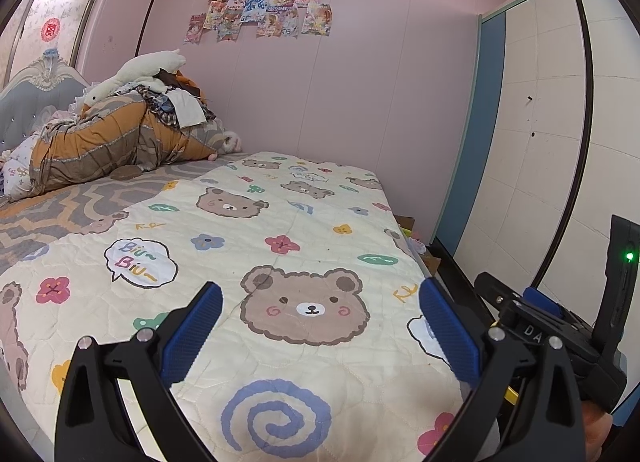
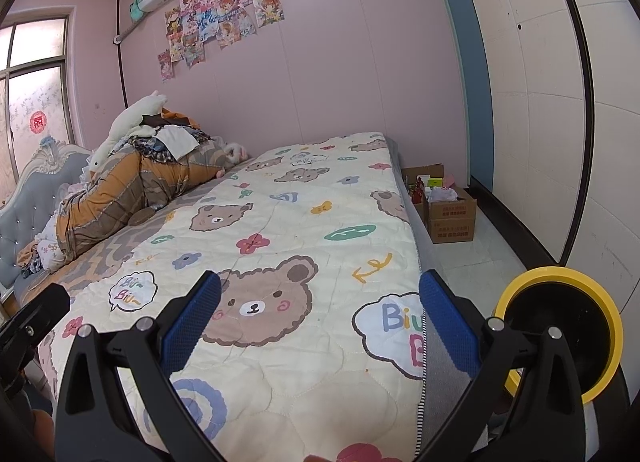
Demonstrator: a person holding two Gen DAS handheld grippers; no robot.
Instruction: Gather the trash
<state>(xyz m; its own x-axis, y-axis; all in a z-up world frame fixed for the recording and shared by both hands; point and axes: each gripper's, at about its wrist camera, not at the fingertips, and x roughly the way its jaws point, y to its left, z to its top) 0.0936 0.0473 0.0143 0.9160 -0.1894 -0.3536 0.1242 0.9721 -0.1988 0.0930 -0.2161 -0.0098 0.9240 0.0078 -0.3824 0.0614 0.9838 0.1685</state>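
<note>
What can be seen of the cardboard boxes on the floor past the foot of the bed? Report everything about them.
The brown cardboard boxes stand on the pale tiled floor between the bed's grey side and the white wardrobe, near the pink wall. At least two sit side by side, upright, flaps open. The nearer one carries red printing on its side. Mixed small items fill them: something red, something green, pale crumpled material. From the left wrist view only a corner shows beyond the mattress. Neither gripper touches them.

Both wrist views low over the bed point(image 1: 280, 221), facing the headboard point(image 2: 36, 197), sharing bedspread
</note>
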